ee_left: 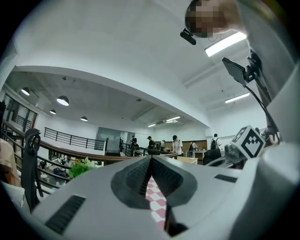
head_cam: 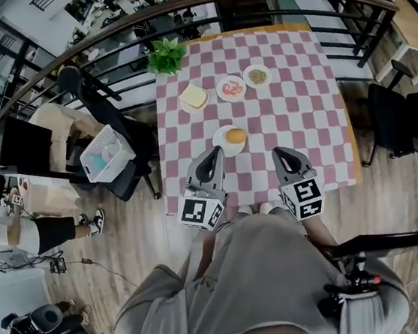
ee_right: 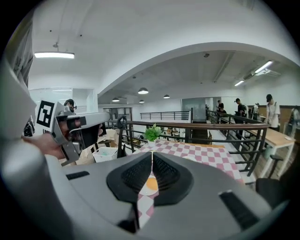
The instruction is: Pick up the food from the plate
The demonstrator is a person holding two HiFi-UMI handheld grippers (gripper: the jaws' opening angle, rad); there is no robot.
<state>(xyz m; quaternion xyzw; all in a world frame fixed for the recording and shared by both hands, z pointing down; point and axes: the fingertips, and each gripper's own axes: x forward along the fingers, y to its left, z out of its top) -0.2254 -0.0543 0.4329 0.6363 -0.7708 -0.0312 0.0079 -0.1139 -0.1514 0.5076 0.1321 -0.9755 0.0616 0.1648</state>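
My left claw [head_cam: 214, 151] and right claw [head_cam: 282, 153]: both pinched together, empty, at the table's [head_cam: 300, 98] near edge. Bun [head_cam: 236, 135] sits on its plate [head_cam: 221, 143] just ahead.

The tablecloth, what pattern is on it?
The tablecloth has pink-and-white checks, seen best in the head view.

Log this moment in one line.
left gripper: shut, empty | right gripper: shut, empty | bun: on plate, untouched
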